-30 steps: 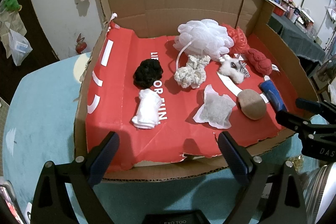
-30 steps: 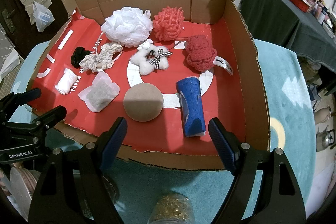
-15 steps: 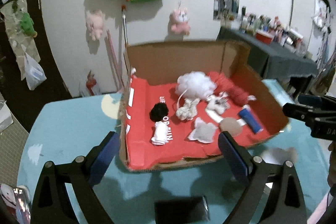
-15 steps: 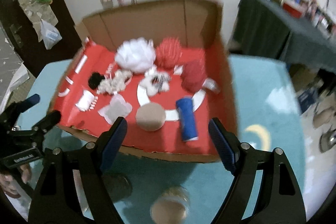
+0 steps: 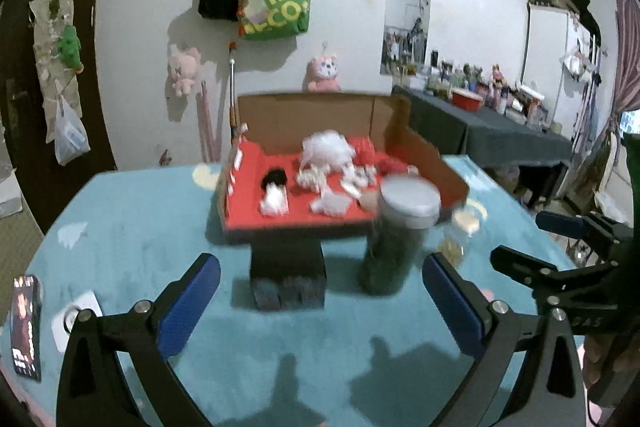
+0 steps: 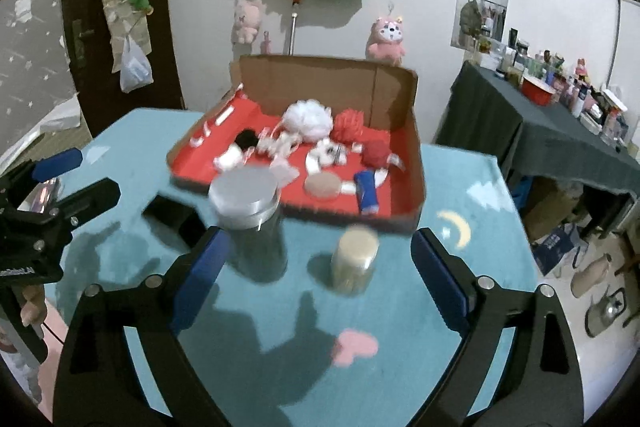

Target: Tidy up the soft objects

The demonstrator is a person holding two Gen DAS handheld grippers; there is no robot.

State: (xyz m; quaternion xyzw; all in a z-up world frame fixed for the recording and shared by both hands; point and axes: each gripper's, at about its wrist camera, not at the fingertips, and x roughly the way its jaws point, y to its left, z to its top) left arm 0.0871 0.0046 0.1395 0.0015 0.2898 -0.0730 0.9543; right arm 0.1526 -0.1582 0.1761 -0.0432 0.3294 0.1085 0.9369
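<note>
Lying ahead of both tongs, well apart from them, the box [image 6: 414, 163] holds the soft things on its red floor. The left gripper [image 5: 320, 285] and right gripper [image 6: 320, 259] are seen opening, nothing between their jaws. Two jars stand between. The blue roll [image 6: 367, 193], long axis pointing roughly away, seems nearer the right one, though blur hinders judgement.

Soft objects in the cardboard box [image 5: 424, 163] ahead of the left gripper [image 5: 320, 291] smeared by blur, lidded jar [image 5: 404, 223] hiding the box's near right corner, small jar [image 6: 354, 259] ahead of the right gripper [image 6: 320, 267] blurred, contents unreadable, phone [image 5: 26, 327] cut by the frame edge.
</note>
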